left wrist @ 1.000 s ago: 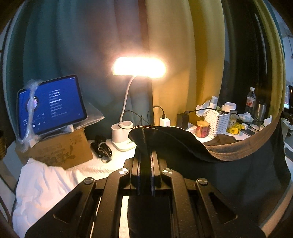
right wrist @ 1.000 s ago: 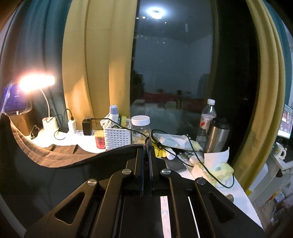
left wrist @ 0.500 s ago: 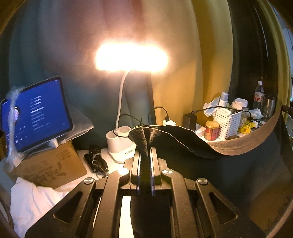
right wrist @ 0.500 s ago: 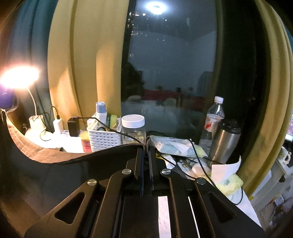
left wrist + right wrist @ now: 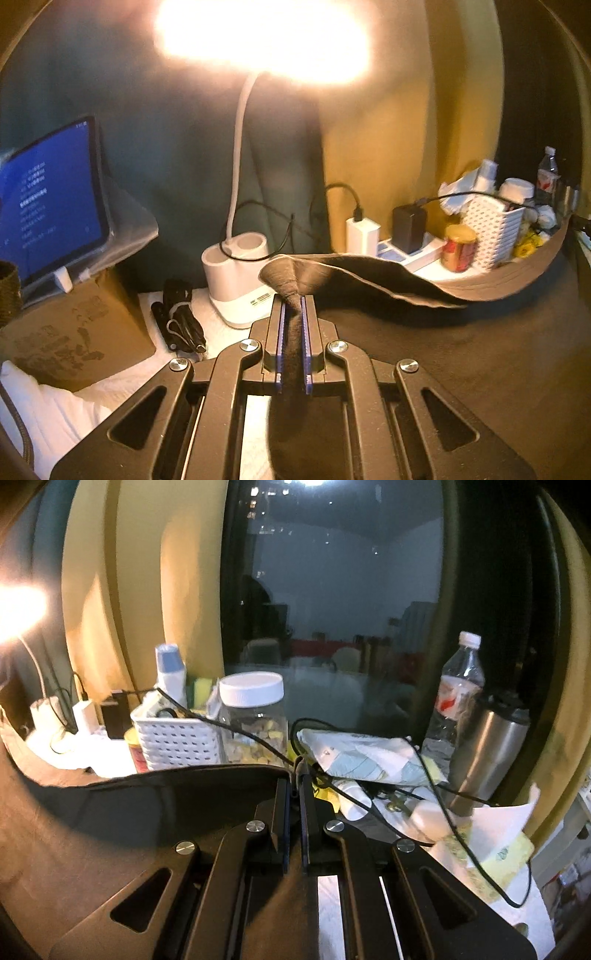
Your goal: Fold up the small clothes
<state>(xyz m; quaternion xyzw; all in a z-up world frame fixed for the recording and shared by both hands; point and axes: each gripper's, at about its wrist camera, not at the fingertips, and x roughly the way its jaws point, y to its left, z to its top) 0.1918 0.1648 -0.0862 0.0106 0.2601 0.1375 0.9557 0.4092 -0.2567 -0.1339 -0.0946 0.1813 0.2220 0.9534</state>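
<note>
Pointing slightly downward, left gripper (image 5: 291, 306) and right gripper (image 5: 294, 786) each pinch a corner of the dark cloth (image 5: 461, 332), apparently slung above the cluttered white surface (image 5: 55, 410); lamp (image 5: 236, 280) glaring.

Dark garment (image 5: 461, 354), top edge sagging (corners pinched), hanging stretched

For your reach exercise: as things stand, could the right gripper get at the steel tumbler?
Probably not. The right gripper is shut on the dark cloth, which the left gripper also holds. Between it and the tumbler lie cables and a packet.
</note>
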